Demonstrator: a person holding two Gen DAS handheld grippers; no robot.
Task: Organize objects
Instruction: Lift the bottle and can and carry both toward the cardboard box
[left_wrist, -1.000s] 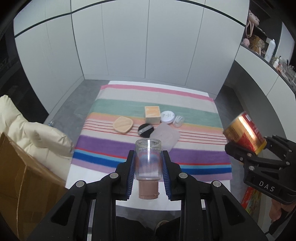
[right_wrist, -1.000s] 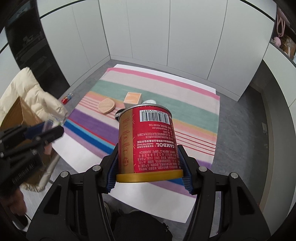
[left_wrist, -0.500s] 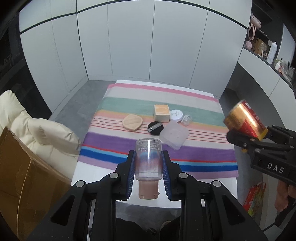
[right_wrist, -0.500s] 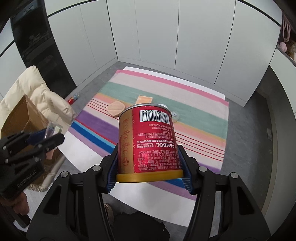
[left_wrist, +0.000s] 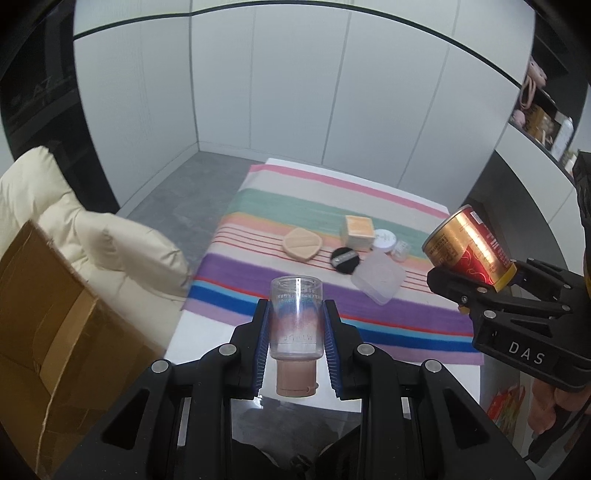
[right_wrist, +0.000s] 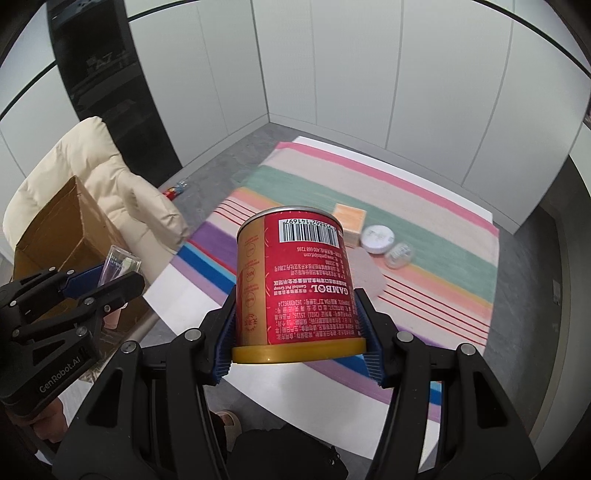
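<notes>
White cupboard doors are closing off the far side of the room, and a desk (left_wrist: 207, 349) draped in a striped cloth (left_wrist: 295, 206) is lying well ahead of both pairs of jaws.

Someone is holding the left gripper (left_wrist: 295, 328) up in the air. Its jaws are pressing nearly together on a small clear bottle (left_wrist: 295, 317), which is pointing its tan cap (left_wrist: 296, 380) back toward the camera. Beyond its jaws, on the cloth, a peach sponge (left_wrist: 302, 243), a black puff (left_wrist: 345, 259), a frosted square lid (left_wrist: 377, 280), an orange-topped box (left_wrist: 358, 230), a white jar (left_wrist: 384, 239) and a tiny clear pot (left_wrist: 400, 249) are sitting clustered, some touching.

The right gripper (right_wrist: 298, 332) is gripping a red can (right_wrist: 295, 280) with its jaws spread wide, and they are catching only the end near its yellow rim (right_wrist: 299, 354). Most of the can is projecting forward past the jaws.

Left of both sets of jaws, a cardboard box (right_wrist: 55, 229) is standing open beside a cream padded jacket (left_wrist: 92, 229).

I judge both items are being carried to a new spot. The can seems the bigger risk: with such a short grip it may be pivoting or sliding out if tipped. The bottle's smooth wall could be slipping between the pads. Either load, lowered carelessly, could be scattering the light cluster on the cloth.
</notes>
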